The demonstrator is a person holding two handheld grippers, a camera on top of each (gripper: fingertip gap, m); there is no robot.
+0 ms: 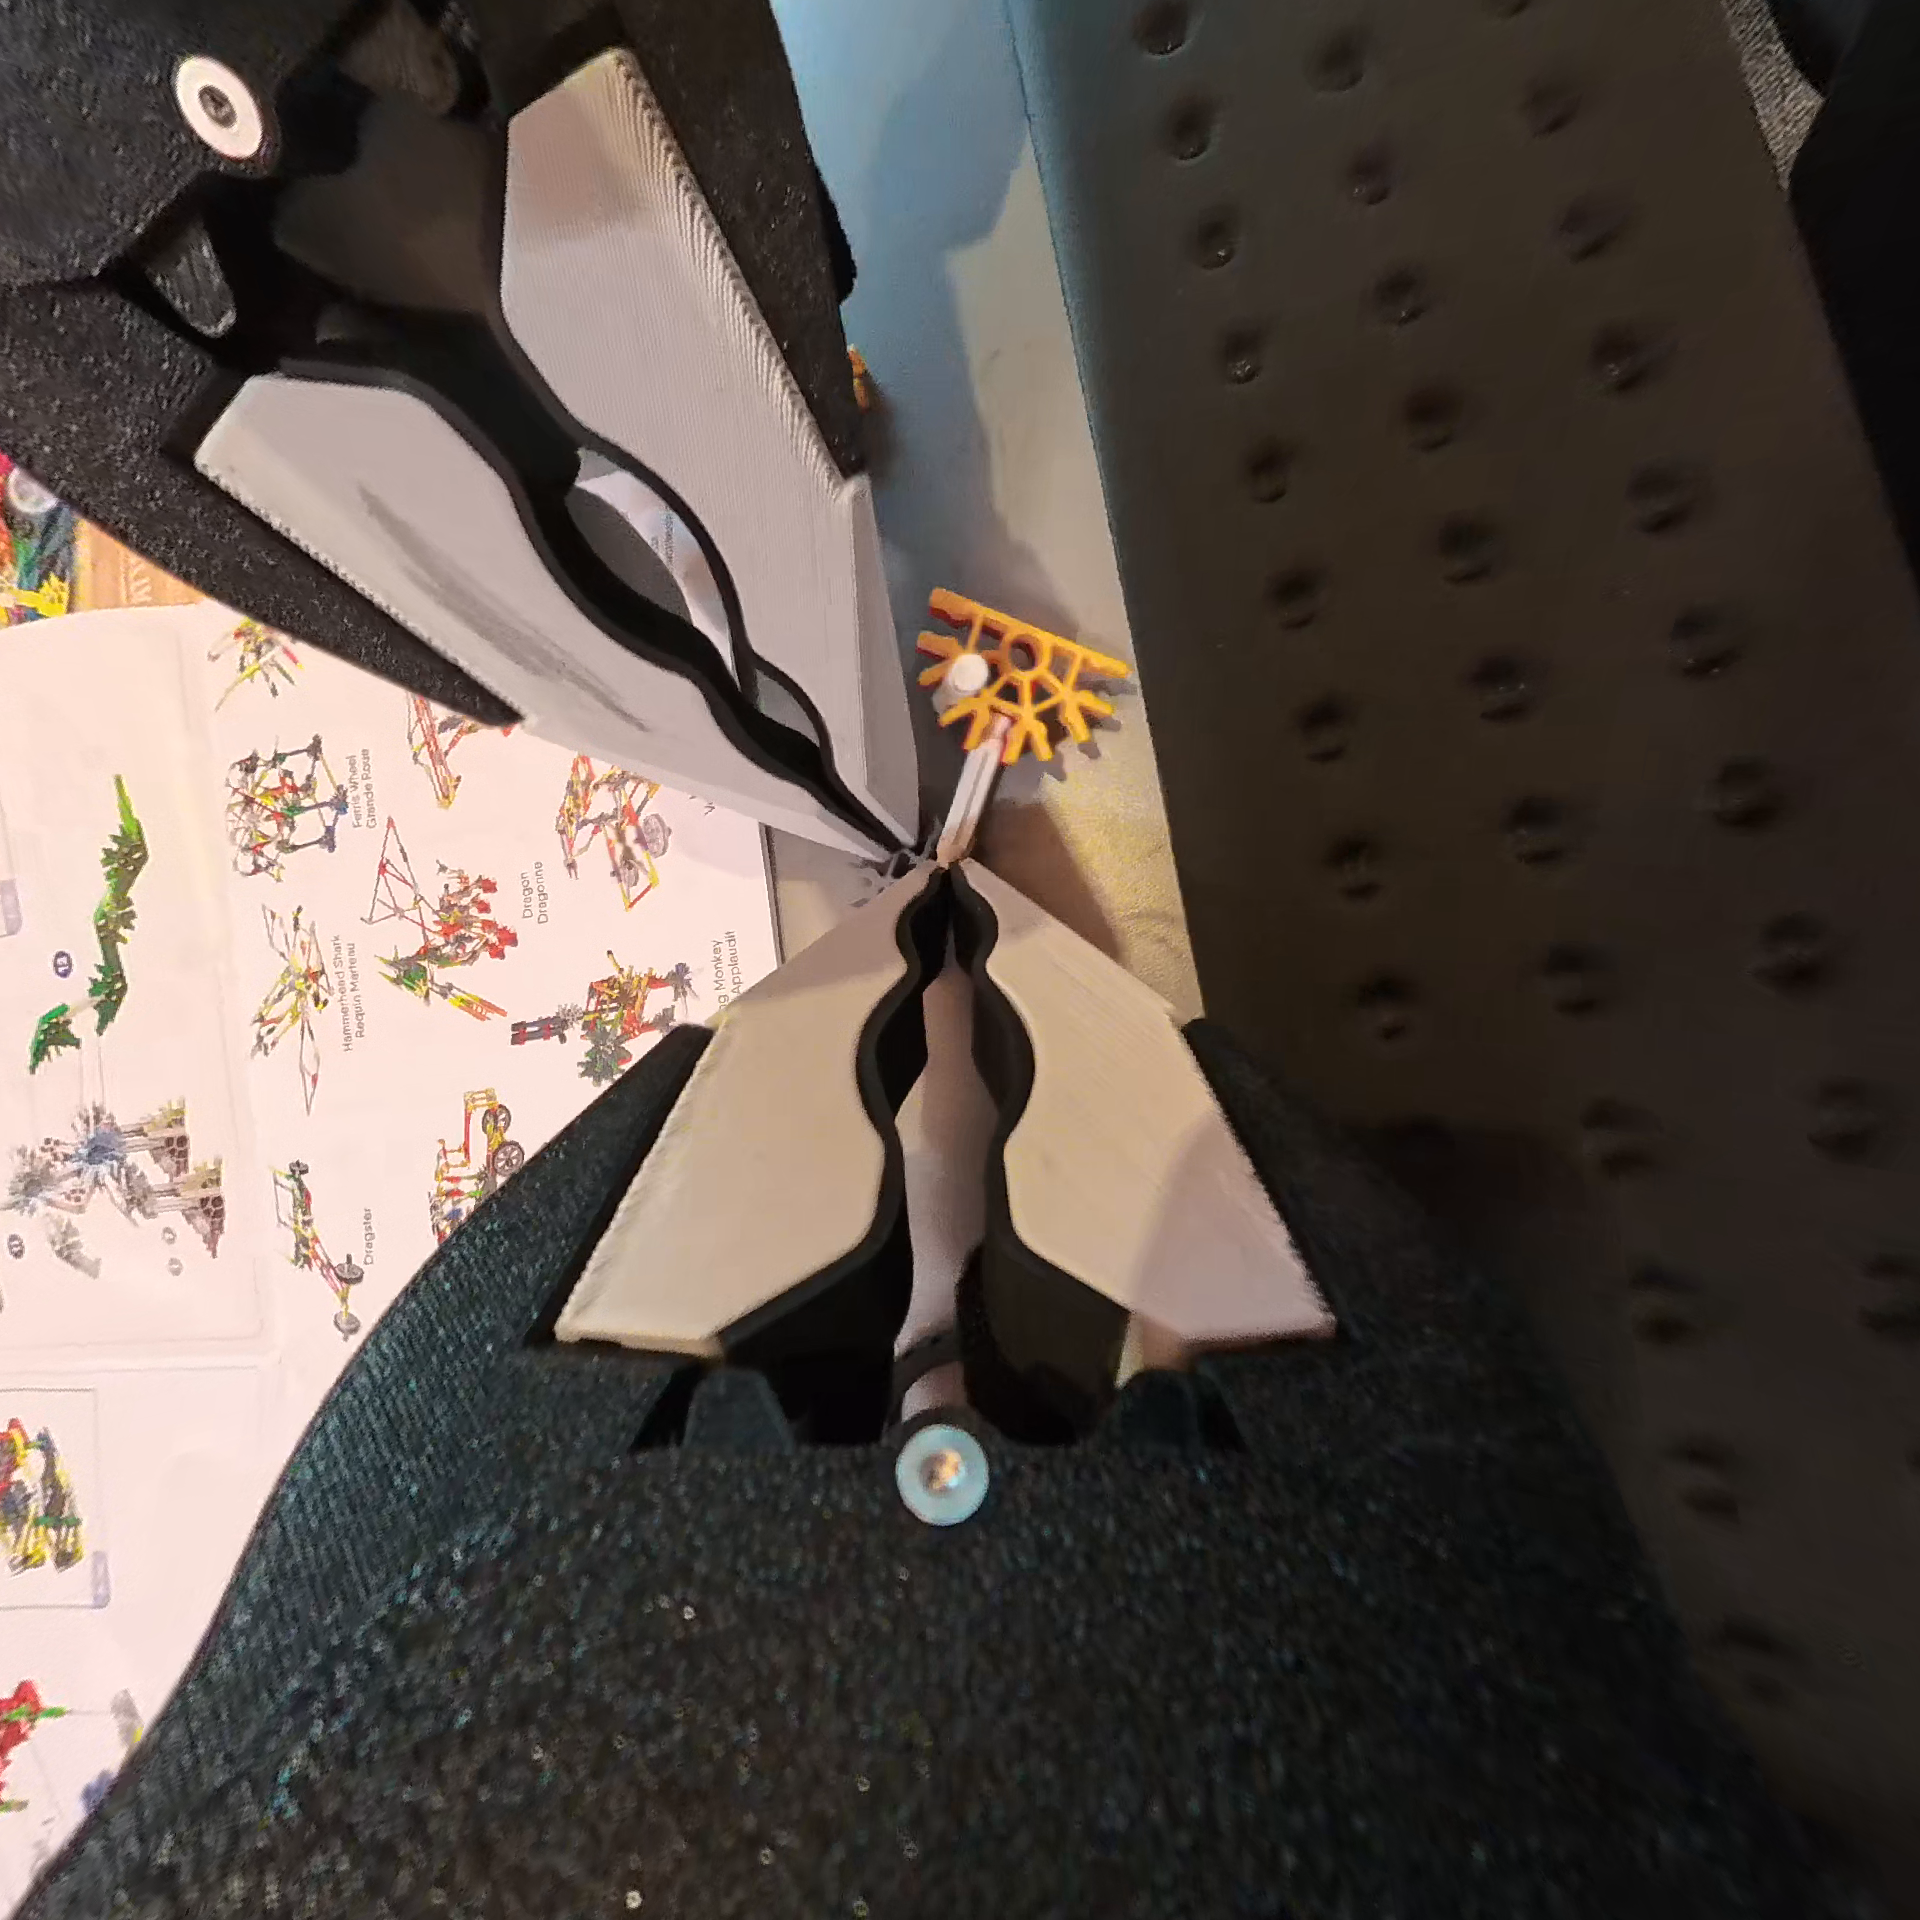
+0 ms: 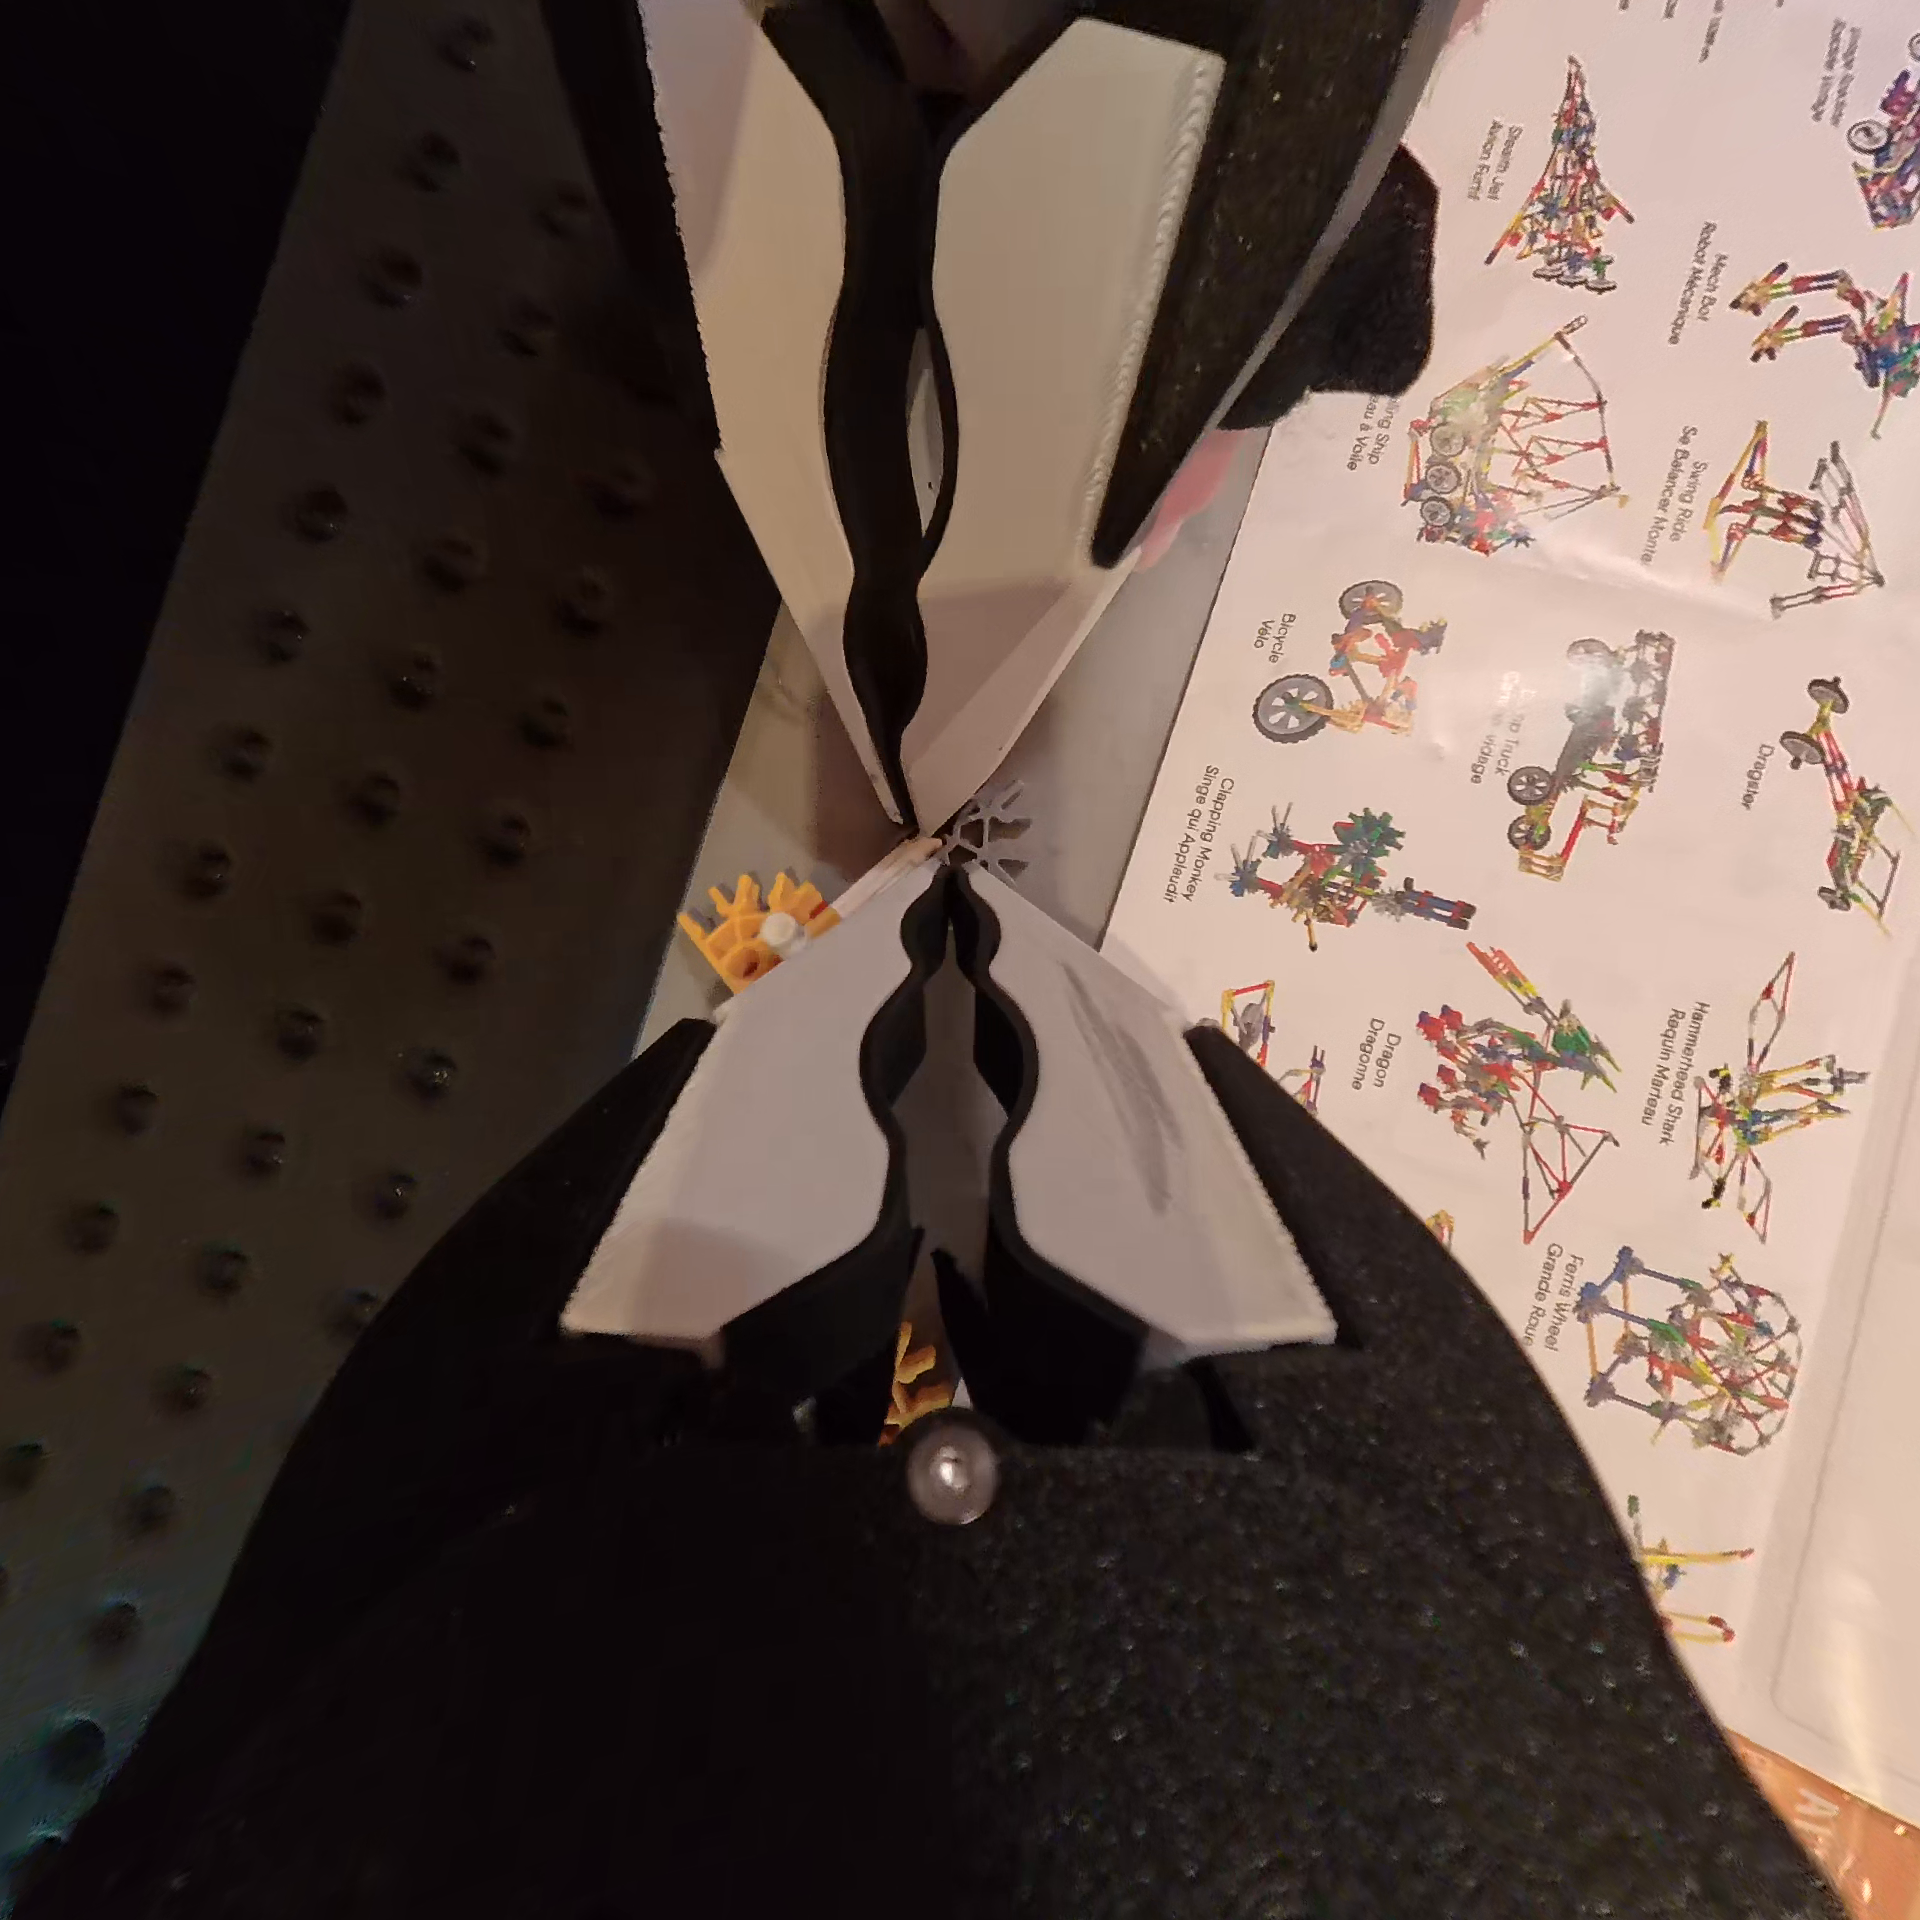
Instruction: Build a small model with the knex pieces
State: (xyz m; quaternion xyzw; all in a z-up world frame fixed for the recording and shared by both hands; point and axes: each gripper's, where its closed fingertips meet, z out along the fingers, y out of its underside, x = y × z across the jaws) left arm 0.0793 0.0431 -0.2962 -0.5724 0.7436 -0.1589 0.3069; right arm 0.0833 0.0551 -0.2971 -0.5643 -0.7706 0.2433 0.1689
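My left gripper (image 1: 948,871) is shut on the near end of a short white rod (image 1: 975,790). The rod's far end sits in a yellow fan-shaped connector (image 1: 1023,681), held above the grey table (image 1: 935,260). My right gripper (image 2: 951,871) is shut on a small grey snowflake-shaped connector (image 2: 989,826). The two grippers meet tip to tip, with the rod's end (image 2: 883,881) right against the grey connector. In the left wrist view the right gripper (image 1: 902,844) comes in from the upper left and hides most of the grey connector (image 1: 881,875). In the right wrist view the left gripper (image 2: 906,821) comes in from above.
A white sheet printed with pictures of toy models (image 1: 312,935) (image 2: 1558,831) lies on the table beside the grippers. A dark dimpled panel (image 1: 1507,623) (image 2: 312,727) stands close on the other side. Another yellow piece (image 2: 914,1382) shows through the gap in my right gripper. Left and right tips are no more than a few centimetres apart.
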